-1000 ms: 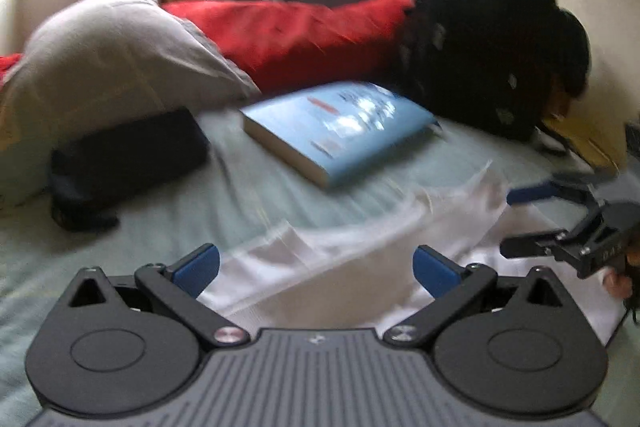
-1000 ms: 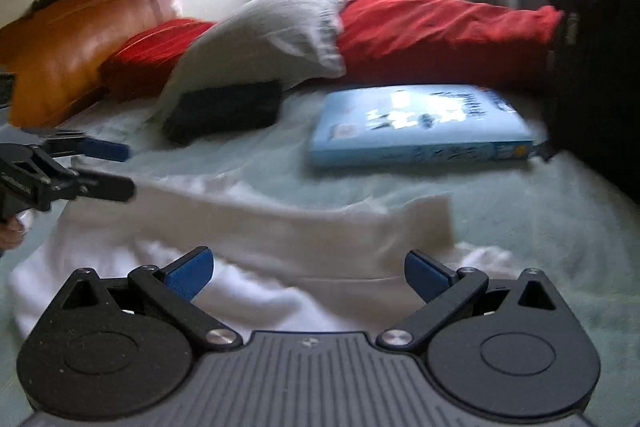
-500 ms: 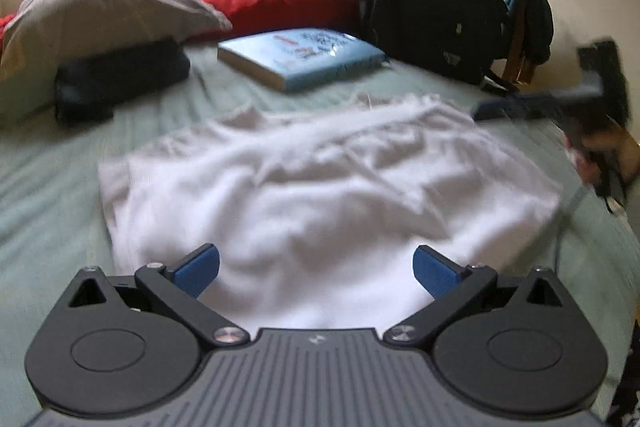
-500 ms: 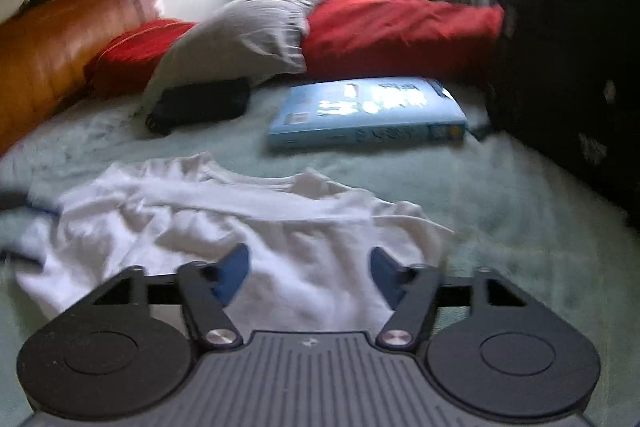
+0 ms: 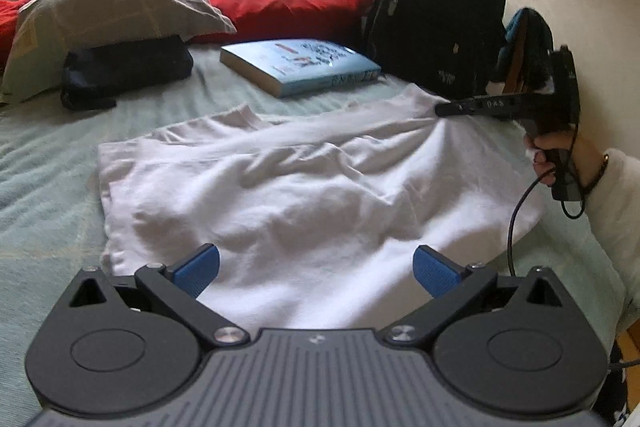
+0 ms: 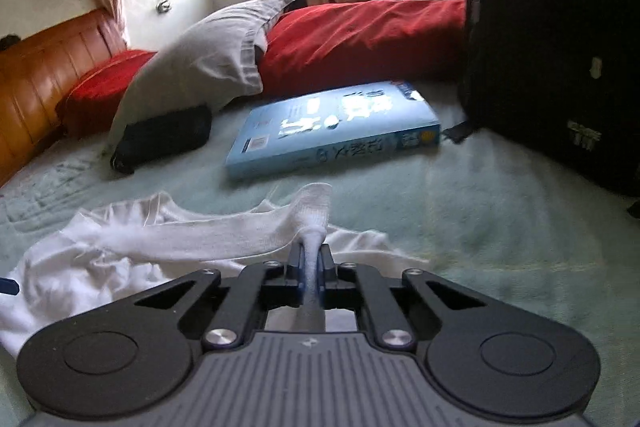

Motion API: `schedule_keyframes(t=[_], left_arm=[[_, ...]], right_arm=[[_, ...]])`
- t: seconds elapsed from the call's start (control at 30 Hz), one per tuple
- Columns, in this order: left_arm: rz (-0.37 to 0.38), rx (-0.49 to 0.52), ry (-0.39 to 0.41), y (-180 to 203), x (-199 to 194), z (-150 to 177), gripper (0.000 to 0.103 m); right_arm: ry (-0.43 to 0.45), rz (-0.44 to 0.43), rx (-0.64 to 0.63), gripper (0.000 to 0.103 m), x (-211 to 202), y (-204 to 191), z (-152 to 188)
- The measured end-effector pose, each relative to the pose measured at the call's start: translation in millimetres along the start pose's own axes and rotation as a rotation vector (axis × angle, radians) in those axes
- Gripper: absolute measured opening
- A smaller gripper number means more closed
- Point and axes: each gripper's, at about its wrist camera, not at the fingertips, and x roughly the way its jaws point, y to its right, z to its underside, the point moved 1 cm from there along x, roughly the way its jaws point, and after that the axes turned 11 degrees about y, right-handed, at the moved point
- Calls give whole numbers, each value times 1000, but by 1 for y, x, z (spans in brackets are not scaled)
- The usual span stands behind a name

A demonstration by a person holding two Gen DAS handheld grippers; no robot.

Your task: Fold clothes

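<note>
Fabric of a white T-shirt (image 5: pixel 304 195) lies spread and rumpled on the pale green bedspread (image 5: pixel 48 163), in front of a blue book (image 5: pixel 304 65). The right gripper (image 6: pixel 311 267) has its jaws pressed together, pinching a bunched fold at the shirt's far corner. The left gripper (image 5: pixel 316 267) hovers over the near hem, jaws spread wide, gripping nothing.

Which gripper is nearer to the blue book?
Right. The right gripper, shut on the white shirt edge, lies just short of the book; the left gripper hovers over the shirt's near hem.
</note>
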Motion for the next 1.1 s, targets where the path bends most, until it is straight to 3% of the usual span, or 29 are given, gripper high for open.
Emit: schedule_keyframes(t=[0.17,0.27,0.4,0.57,0.83,0.9,0.97,1.03,1.07,1.1], left_arm=[[-44,-26,3,-13,5,-6,102],[-63,-30,37,-27,5,-20,102],[-104,-142,66,-72,18,-50,95],[-136,-245,-20,-118,62,-60,51],[-102,-288,-65,-137,92,-44,46],[-76,-273,-64,-135,93,-44,35],[-78,-242,-65,-129,93,-46,11],[-91,-199,-40,-124,88,-50,7],[-90,-194,-19,-122,84,-53,6],[-89,-187,8,-121,79,-56,6]], right_arm=[[-81,49,17,13,21,7,16],[-59,28,82,25,16,13,18],[-57,32,55,26,12,12,20],[-40,26,80,27,12,15,22],[-22,-10,110,29,8,21,23],[-21,-17,110,31,9,21,24],[-20,-23,112,31,10,22,25],[-14,-24,102,28,9,20,25],[-10,-23,93,12,7,19,25],[-5,-21,84,12,6,17,24]])
